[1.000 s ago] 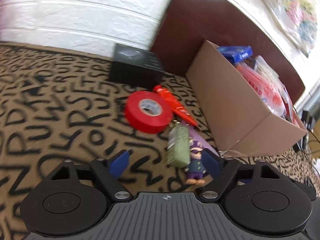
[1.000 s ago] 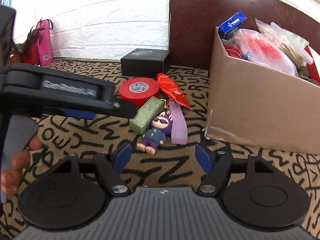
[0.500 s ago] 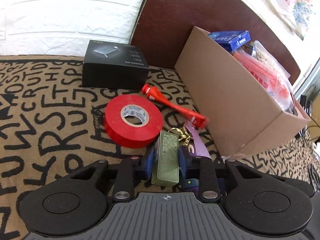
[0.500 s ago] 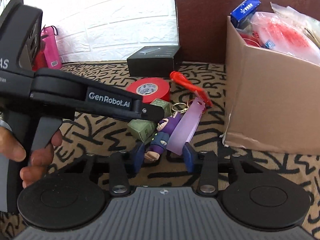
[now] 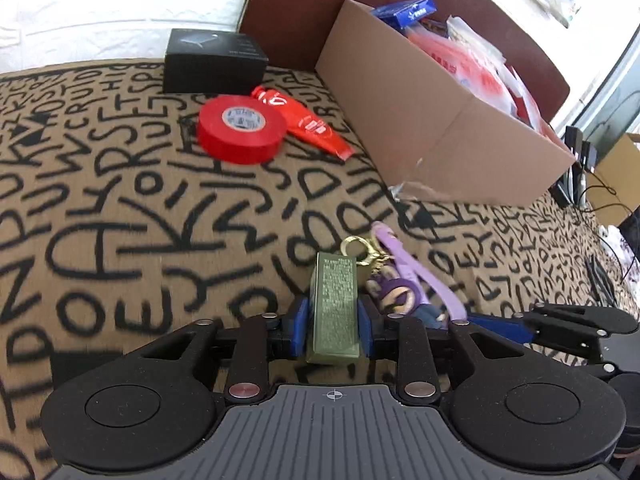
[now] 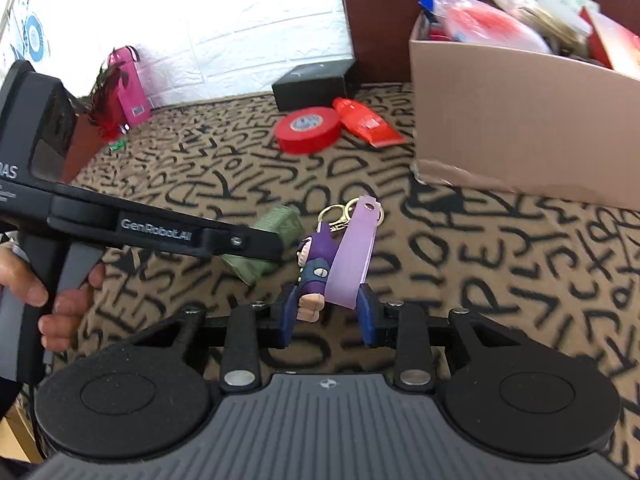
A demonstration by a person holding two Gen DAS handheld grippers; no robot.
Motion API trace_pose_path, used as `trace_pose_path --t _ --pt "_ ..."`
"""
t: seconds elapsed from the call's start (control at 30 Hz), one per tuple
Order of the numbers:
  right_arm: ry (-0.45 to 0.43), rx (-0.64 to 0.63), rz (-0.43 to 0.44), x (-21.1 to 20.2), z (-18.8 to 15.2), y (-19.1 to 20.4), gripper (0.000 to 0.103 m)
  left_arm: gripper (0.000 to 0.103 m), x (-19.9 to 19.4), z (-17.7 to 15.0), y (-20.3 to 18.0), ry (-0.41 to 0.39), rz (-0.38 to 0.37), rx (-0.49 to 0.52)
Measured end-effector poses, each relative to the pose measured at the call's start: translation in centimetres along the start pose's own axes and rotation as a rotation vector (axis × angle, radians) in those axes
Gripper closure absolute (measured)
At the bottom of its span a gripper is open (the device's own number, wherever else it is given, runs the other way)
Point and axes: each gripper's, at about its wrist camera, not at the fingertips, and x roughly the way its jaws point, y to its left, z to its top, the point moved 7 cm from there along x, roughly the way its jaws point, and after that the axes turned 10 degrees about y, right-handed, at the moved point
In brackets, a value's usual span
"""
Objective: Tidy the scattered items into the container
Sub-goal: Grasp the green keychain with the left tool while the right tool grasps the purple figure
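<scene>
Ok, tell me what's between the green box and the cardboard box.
Nothing visible. The green box, held in the left tongs, has only bare patterned cloth between it and the cardboard box. The tape lies off left.

Both claws are now clamped where a second ago they stood wide open. The left claw (image 5: 331, 326) grips the green box (image 5: 334, 306) between its blue pads, and the right claw (image 6: 326, 312) pinches the purple figure keychain (image 6: 316, 268) and its lilac strap (image 6: 354, 256). Both items have left their spot against the red tape roll (image 5: 241, 128) and red tube (image 5: 308, 122) and now sit well apart from them, nearer the cameras, above the patterned surface (image 5: 120, 220).
</scene>
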Motion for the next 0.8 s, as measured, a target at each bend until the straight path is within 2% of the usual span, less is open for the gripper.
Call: trace_pose_path --t 0.1,0.17,0.2,0.3,0.4,0.47,0.63,0.7,0.77,0.8 --pt "-0.031 0.004 -0.034 -0.5 0.1 -0.1 0.059 0.053 0.0 0.1 0.1 -0.008 0.000 -0.021" --pt "-0.051 -0.004 -0.045 -0.6 0.5 -0.1 0.045 0.050 0.1 0.2 0.0 -0.010 0.002 -0.021" --pt "-0.056 -0.013 -0.056 -0.4 0.7 -0.1 0.044 0.050 0.2 0.2 -0.1 -0.009 0.007 -0.016" --pt "-0.043 -0.027 -0.075 0.5 1.1 -0.1 0.044 0.053 0.3 0.2 -0.5 0.001 0.019 0.010" --pt "-0.022 -0.015 -0.061 1.4 1.1 -0.1 0.050 0.061 0.5 0.1 -0.8 0.019 0.028 0.036" --pt "-0.005 -0.017 -0.070 2.1 0.9 -0.3 0.055 0.060 0.7 0.2 -1.0 0.020 0.039 0.049" --pt "-0.008 -0.043 -0.096 2.9 1.2 0.0 0.054 0.056 1.3 0.6 -1.3 -0.004 0.057 0.061" --pt "-0.008 -0.060 -0.109 3.1 1.3 0.2 0.057 0.067 1.2 0.6 -1.3 0.004 0.075 0.068" --pt "-0.008 -0.057 -0.094 3.0 1.2 0.2 0.058 0.067 1.1 0.4 -1.3 0.010 0.076 0.075" --pt "-0.008 -0.047 -0.073 3.0 1.1 0.1 0.058 0.061 1.0 0.3 -1.3 0.010 0.076 0.078"
